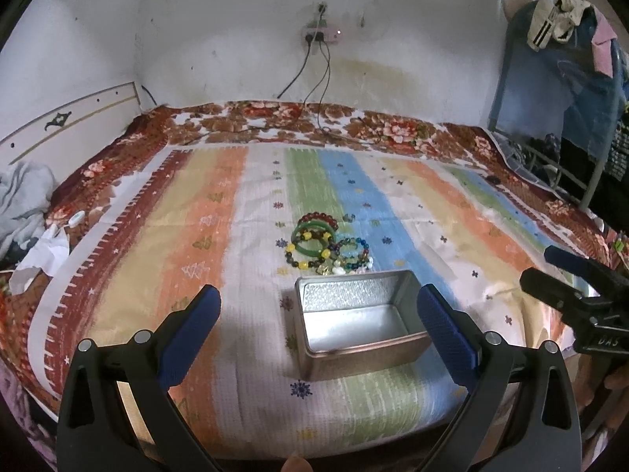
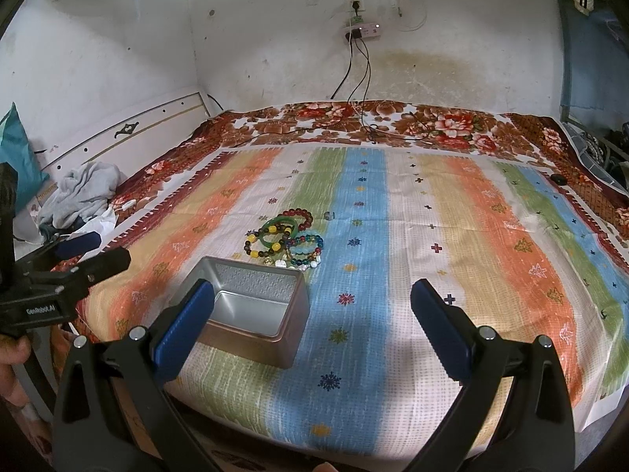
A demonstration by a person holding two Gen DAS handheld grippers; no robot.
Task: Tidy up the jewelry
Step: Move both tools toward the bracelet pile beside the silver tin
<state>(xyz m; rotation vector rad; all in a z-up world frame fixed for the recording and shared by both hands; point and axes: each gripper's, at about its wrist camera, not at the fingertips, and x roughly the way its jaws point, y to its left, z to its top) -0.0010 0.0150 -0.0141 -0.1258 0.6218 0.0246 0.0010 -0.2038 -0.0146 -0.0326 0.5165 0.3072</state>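
Showing both tongs wide apart, only the right view [image 2: 314, 326] catches the cushion [image 2: 17, 153].

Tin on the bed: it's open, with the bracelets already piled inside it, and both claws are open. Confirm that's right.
Not quite. The tin is open but empty; the left wrist view shows its bare bottom. The bracelets lie piled on the striped sheet just beyond the tin's far wall, not inside it. The rest holds: the left claw and right claw are both open.
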